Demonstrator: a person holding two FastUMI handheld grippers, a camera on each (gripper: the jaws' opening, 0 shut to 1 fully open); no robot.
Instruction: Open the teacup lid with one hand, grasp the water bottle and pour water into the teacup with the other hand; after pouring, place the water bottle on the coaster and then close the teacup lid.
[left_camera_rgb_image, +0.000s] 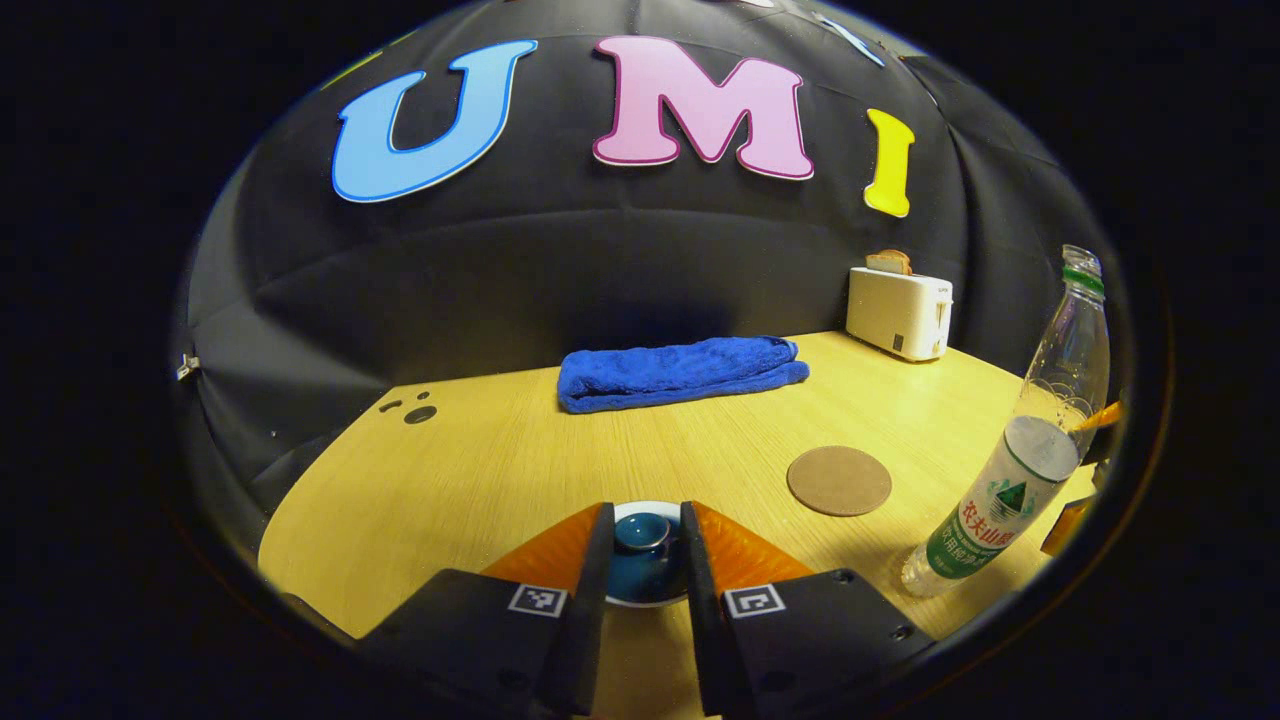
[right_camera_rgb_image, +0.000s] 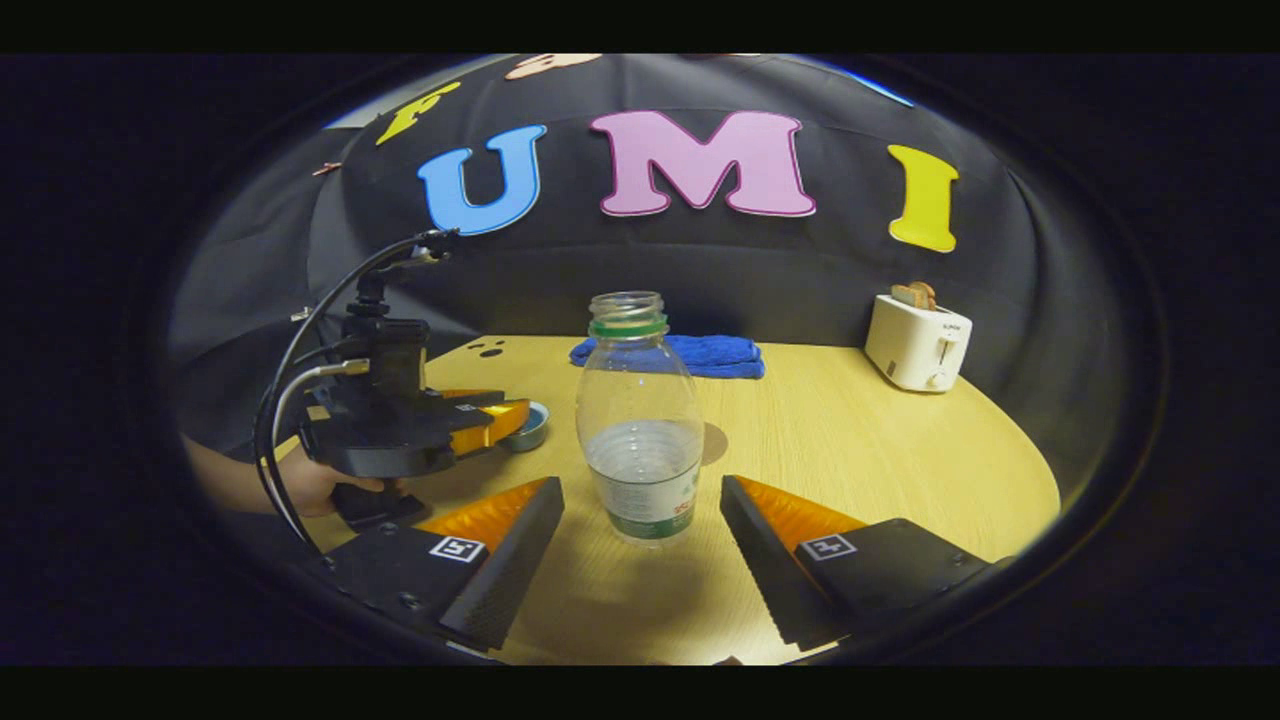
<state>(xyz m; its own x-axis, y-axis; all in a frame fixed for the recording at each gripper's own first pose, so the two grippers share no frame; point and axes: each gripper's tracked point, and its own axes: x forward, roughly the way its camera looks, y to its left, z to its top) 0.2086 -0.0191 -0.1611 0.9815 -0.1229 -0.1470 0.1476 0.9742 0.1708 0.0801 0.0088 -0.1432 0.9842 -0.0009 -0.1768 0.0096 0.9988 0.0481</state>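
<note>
The blue teacup lid (left_camera_rgb_image: 640, 535) sits on the teacup between my left gripper's fingers, which press against both sides of its knob. My left gripper (left_camera_rgb_image: 646, 508) is shut on it. In the right gripper view the same gripper (right_camera_rgb_image: 515, 412), held by a hand, hovers over the teacup (right_camera_rgb_image: 530, 430). The capless, partly filled water bottle (right_camera_rgb_image: 640, 440) stands upright on the table. My right gripper (right_camera_rgb_image: 640, 483) is open, one finger on each side of the bottle, neither touching it. A round brown coaster (left_camera_rgb_image: 838, 480) lies bare, left of the bottle (left_camera_rgb_image: 1010, 490).
A folded blue towel (left_camera_rgb_image: 680, 372) lies at the back of the wooden table (left_camera_rgb_image: 480, 470). A white toaster (left_camera_rgb_image: 900, 312) with a slice of bread in it stands at the back right corner. Black cloth walls close in the table.
</note>
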